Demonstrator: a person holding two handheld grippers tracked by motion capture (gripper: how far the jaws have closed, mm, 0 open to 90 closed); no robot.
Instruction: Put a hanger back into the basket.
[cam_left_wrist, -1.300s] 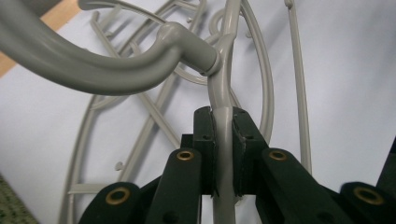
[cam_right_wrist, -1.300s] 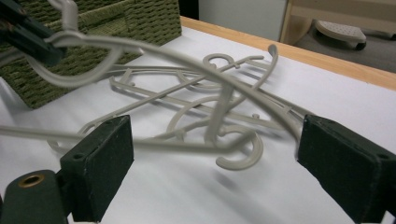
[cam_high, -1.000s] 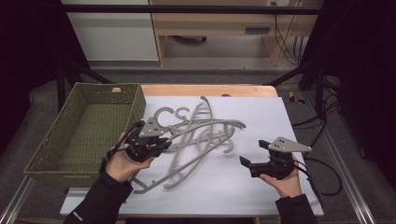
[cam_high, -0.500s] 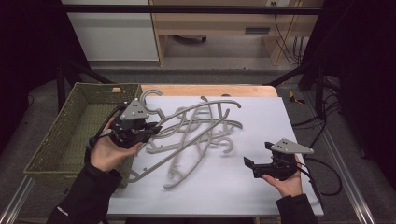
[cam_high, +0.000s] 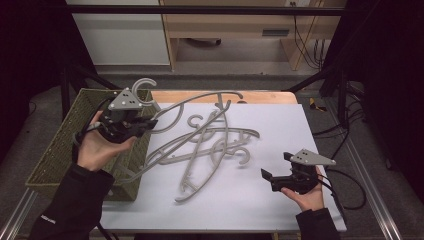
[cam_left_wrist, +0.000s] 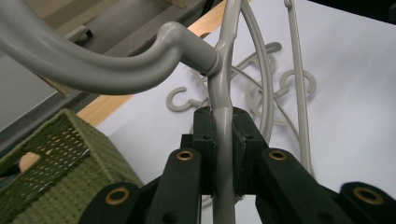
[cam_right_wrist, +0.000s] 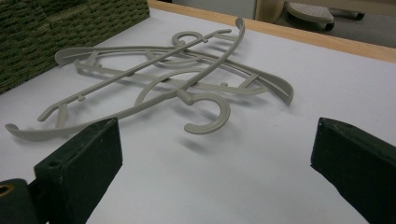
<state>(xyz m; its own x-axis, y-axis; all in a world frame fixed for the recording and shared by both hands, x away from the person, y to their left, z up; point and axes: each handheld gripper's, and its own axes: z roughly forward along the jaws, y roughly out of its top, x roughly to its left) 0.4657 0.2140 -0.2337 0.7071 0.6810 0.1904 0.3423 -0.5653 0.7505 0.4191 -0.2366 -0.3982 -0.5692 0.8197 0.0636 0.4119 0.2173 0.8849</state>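
Note:
Over the right rim of the green woven basket (cam_high: 60, 145), my left gripper (cam_high: 149, 123) is shut on a grey plastic hanger (cam_high: 200, 100) and holds it in the air. In the left gripper view the pads (cam_left_wrist: 205, 135) pinch the hanger's bar (cam_left_wrist: 223, 140) just below its hook (cam_left_wrist: 116, 70). The hanger's lower end trails down past the basket's corner. Several more grey hangers (cam_high: 220, 145) lie tangled on the white table top (cam_high: 300, 130). At the front right, my right gripper (cam_high: 277, 166) rests open; its jaws have just been opening, nothing between them (cam_right_wrist: 217, 163).
The basket (cam_left_wrist: 56, 154) stands at the table's left edge, and its wall (cam_right_wrist: 46, 28) also shows in the right gripper view. The pile of hangers (cam_right_wrist: 177, 79) lies ahead of my right gripper. A wooden strip (cam_high: 200, 96) borders the table's far edge.
My left gripper has risen and moved left toward the basket, lifting the hanger off the pile. The right hand has stayed in place.

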